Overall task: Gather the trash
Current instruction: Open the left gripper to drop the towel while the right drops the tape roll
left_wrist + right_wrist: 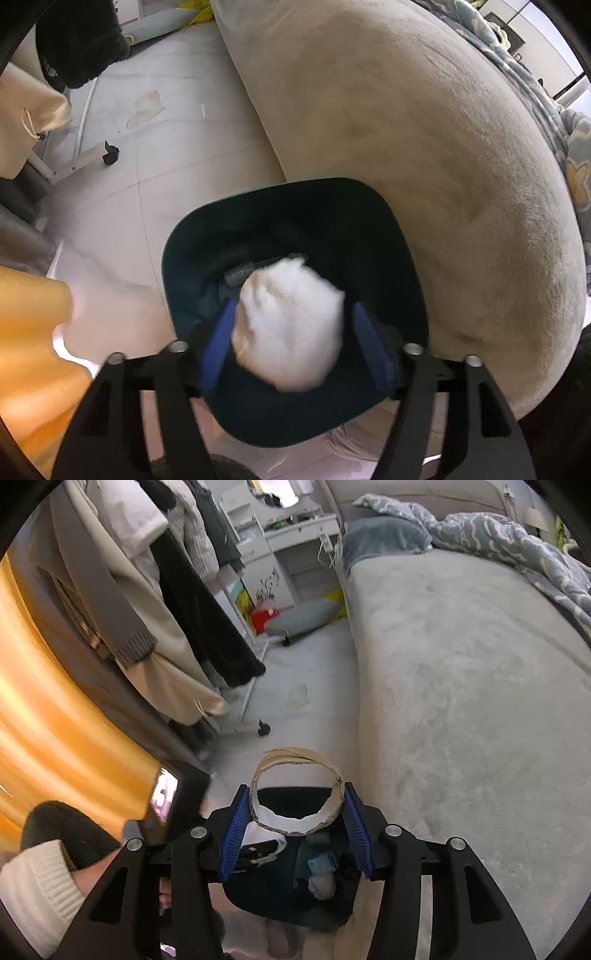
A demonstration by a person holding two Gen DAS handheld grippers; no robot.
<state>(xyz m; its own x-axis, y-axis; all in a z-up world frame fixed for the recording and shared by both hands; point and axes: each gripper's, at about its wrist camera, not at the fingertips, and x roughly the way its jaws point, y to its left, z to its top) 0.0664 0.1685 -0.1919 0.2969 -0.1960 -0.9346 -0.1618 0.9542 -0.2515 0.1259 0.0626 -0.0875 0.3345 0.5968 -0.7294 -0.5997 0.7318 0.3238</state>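
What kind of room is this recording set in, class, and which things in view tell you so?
Most likely a bedroom in a home. A large bed carries a rumpled patterned duvet, clothes hang on a rack beside it, and a white dressing table stands at the far end.

the floor (314, 672) is pale tile, and the bed (480, 701) rises along one side of it under a plush beige cover. a dark bin (192, 266) stands on the floor just beside the bed's near corner. farther from the bed, a white rack leg ending in a black caster (110, 153) rests on the tiles, with a yellowish stain (146, 107) on the floor between that leg and the bed. at the bed's far end a grey cushion (306, 618) lies on the floor. on the bed itself, a blue patterned blanket (517, 542) is bunched along the far side, with a blue-grey pillow (384, 539) at the head.
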